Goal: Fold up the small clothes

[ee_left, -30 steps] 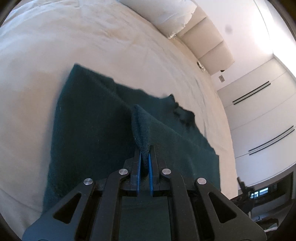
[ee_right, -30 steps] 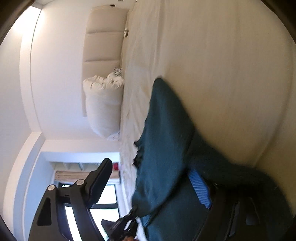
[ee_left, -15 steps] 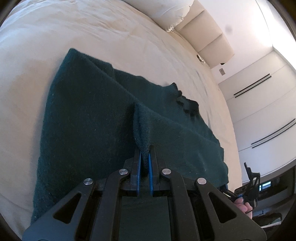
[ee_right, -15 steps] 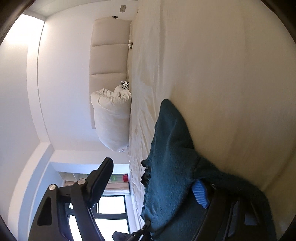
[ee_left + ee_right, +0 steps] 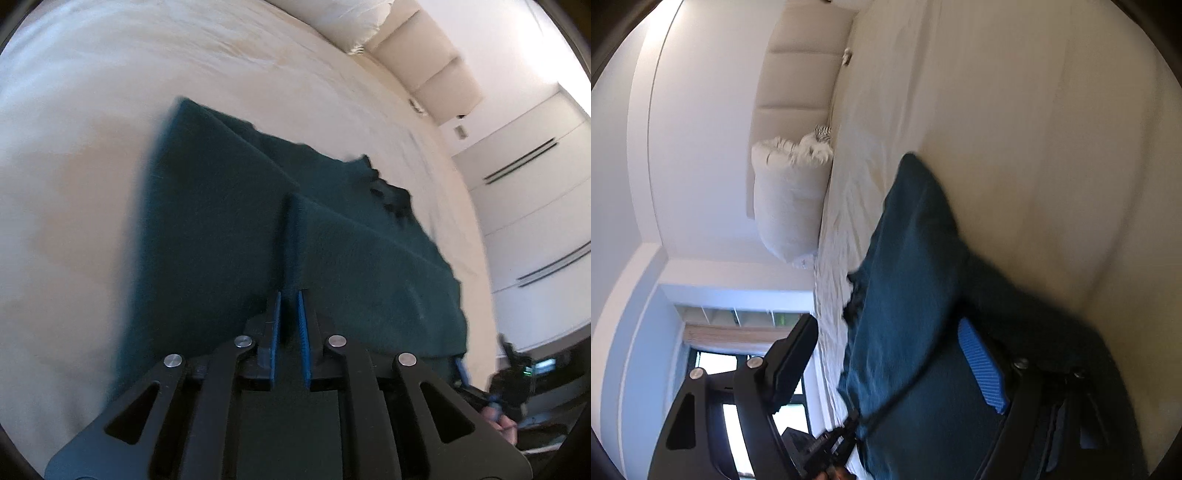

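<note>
A dark green fleece cloth [image 5: 221,240] lies spread on the cream bed [image 5: 74,147], with a raised ridge running up its middle. My left gripper [image 5: 288,295] pinches that ridge from above. Its jaws are starting to open, but the fold still sits between the blue pads. In the right wrist view the same cloth [image 5: 908,277] drapes over one blue-padded finger [image 5: 979,369] of my right gripper [image 5: 886,325]. That gripper stands wide open, and its other finger [image 5: 790,358] is bare. A hand [image 5: 498,424] shows at the cloth's right edge.
A white rolled duvet [image 5: 786,199] lies against the padded headboard [image 5: 798,74] at the far end of the bed. White wardrobe doors [image 5: 535,221] stand beyond the bed's side. A window [image 5: 713,369] is behind my right gripper's free finger. Bare sheet surrounds the cloth.
The blue pads of my left gripper stand slightly further apart around the fold. The cloth has flattened and spread wider on the bed. The right wrist view has shifted and rolled a little.
</note>
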A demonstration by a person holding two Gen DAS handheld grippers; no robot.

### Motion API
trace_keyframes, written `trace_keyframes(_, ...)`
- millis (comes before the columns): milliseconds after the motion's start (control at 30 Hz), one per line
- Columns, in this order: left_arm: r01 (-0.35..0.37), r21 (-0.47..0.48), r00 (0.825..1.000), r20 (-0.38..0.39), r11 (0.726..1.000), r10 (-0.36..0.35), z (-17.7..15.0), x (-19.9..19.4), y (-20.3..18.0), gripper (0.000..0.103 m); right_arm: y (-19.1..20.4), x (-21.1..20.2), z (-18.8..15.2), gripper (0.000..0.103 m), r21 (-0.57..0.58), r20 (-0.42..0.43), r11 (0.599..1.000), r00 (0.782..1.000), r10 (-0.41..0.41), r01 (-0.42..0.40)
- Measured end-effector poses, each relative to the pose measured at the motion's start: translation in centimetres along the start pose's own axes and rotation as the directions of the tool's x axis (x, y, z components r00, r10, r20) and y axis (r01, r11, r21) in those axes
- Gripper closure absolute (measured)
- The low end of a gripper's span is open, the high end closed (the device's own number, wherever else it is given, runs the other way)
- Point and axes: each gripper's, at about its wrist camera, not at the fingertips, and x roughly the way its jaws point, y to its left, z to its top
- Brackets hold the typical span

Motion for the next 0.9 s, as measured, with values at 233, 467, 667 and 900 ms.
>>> trace_keyframes(233,-0.056,0.225,0.986,0.167,0.973,0.018,1.1,-2.3,-5.4,0.094,3.6,2.3,3.4,0.021,-0.133,-0.025,0.991,1.000,0.019,-0.022)
trace_keyframes(467,-0.134,0.341,0.990,0.087,0.931,0.110,2.4,5.8,-7.9,0.094,2.4,8.6,8.3,0.021,-0.171,-0.108,0.985,0.993,-0.038,0.019)
trace_keyframes(667,-0.105,0.376,0.988,0.146,0.920,0.053,1.1,7.0,-7.1,0.094,0.3,8.8,9.1,0.032,-0.178,-0.200,0.984,0.980,-0.019,-0.017)
trace_keyframes(900,-0.113,0.363,0.988,0.139,0.925,0.066,0.8,5.6,-6.7,0.094,1.2,4.9,5.4,0.024,-0.240,-0.221,0.970,0.975,-0.026,-0.028)
